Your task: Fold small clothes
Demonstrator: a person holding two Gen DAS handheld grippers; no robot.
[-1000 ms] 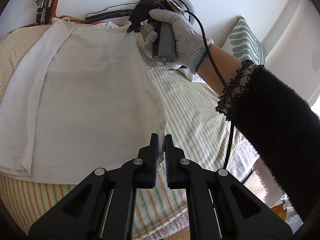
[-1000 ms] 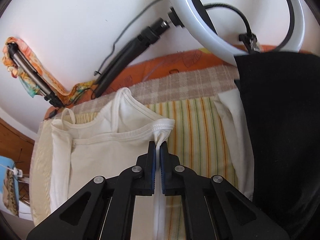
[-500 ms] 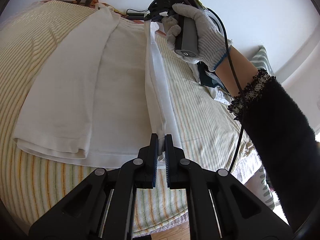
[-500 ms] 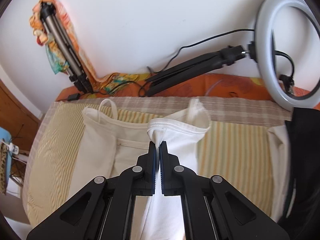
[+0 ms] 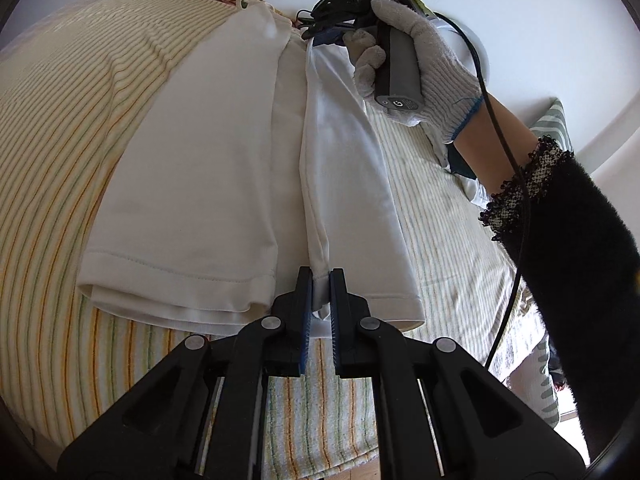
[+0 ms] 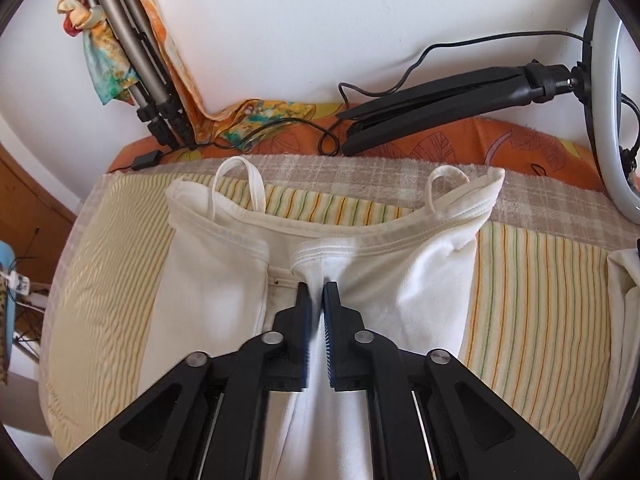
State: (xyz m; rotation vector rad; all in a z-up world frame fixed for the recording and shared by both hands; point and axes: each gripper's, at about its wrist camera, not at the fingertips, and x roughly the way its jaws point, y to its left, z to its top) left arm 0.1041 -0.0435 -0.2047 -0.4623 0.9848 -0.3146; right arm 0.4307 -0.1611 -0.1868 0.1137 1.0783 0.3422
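Note:
A white tank top [image 5: 224, 168] lies on the striped bed cover, its left side folded in. My left gripper [image 5: 321, 276] is shut on the hem end of the right side edge. My right gripper [image 6: 316, 290] pinches the top end of that same edge near the neckline [image 6: 360, 240], its jaws slightly parted around the cloth. In the left wrist view the right gripper [image 5: 320, 36] shows at the far end, held by a gloved hand [image 5: 424, 60]. The right side panel is carried over the middle of the top [image 6: 400, 292].
The striped bed cover [image 5: 72, 128] lies under the garment. A ring light [image 6: 612, 120] with its black stand [image 6: 440, 92] and a tripod [image 6: 136, 60] lie along the wall. More white cloth [image 6: 624, 280] lies at the right edge.
Both grippers have carried the right side edge leftward over the middle of the top. The right gripper's jaws now stand slightly wider.

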